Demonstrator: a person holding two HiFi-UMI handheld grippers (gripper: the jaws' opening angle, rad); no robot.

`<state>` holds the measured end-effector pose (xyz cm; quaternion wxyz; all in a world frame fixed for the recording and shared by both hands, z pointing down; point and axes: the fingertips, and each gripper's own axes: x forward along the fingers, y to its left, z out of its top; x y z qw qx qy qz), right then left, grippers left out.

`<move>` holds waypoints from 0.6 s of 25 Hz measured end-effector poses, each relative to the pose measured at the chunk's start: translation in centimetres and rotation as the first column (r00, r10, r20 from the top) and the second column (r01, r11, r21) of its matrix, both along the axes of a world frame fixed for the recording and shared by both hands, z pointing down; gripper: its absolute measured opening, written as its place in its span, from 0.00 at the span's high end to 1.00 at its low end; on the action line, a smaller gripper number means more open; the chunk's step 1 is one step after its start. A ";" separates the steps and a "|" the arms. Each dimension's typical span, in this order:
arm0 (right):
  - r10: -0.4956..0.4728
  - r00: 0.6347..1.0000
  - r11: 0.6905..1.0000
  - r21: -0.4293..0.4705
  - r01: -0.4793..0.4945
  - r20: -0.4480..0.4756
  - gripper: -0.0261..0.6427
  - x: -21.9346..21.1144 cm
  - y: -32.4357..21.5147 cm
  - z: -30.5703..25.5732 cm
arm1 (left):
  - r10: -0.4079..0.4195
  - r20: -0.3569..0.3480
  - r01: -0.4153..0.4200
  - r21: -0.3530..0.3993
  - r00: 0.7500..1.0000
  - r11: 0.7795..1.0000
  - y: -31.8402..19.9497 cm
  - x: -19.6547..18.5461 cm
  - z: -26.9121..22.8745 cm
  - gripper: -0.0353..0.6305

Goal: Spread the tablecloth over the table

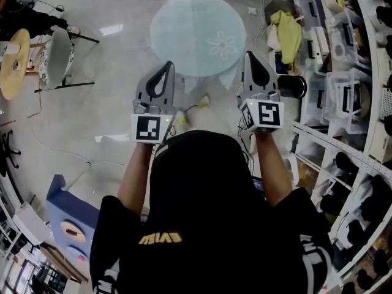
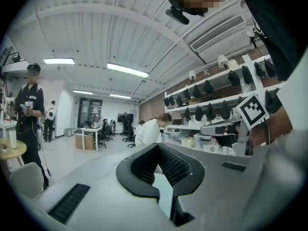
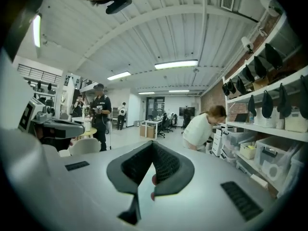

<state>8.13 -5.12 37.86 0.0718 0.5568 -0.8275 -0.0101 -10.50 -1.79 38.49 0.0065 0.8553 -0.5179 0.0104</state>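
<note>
Tablecloth [image 1: 197, 32] matt, smooth cloth; floor [image 1: 92, 112] v. glossy.

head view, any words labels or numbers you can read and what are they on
Nothing reads clearly.
Yellow print on the person's black shirt: upside down, too blurred to quote.
Black-and-white square markers on the left gripper and right gripper: patterns only, no letters.
Labels on the clear plastic shelf bins: too small to read.

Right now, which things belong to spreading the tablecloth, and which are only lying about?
Job: cloth; left gripper and right gripper, both jaws shut on it.
Lying about: chair, side table, green fabric, bins.
</note>
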 end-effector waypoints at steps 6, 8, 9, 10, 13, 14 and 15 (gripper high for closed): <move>-0.015 0.999 1.000 0.006 0.015 -0.032 0.96 -2.0 4.1 -0.5 | -0.049 -0.080 0.049 -0.003 0.996 0.999 3.4 -4.1 -0.3 0.93; -0.003 1.000 1.000 -0.004 0.003 -0.025 0.96 -2.5 4.6 -0.4 | -0.062 -0.086 0.062 -0.005 0.994 0.998 4.2 -5.4 -0.4 0.93; 0.003 1.000 1.000 -0.009 -0.003 -0.020 0.96 -2.7 4.8 -0.3 | -0.073 -0.084 0.074 0.002 0.994 0.997 4.4 -5.9 -0.5 0.93; 0.008 1.000 1.000 -0.013 -0.008 -0.018 0.96 -2.8 5.0 -0.2 | -0.087 -0.075 0.088 0.015 0.993 0.996 4.6 -6.4 -0.7 0.93; -0.014 0.999 1.000 -0.025 0.013 -0.033 0.96 -3.7 5.9 0.1 | -0.101 -0.026 0.102 0.039 0.995 0.994 5.2 -6.9 -0.7 0.93; -0.037 0.998 0.999 -0.037 0.036 -0.048 0.96 -4.1 6.4 0.3 | -0.096 -0.022 0.097 0.033 0.995 0.995 5.4 -6.9 -0.6 0.93; -0.060 0.996 0.997 -0.053 0.057 -0.062 0.96 -4.4 7.0 0.6 | -0.087 -0.016 0.087 0.018 0.996 0.996 5.6 -6.8 -0.3 0.93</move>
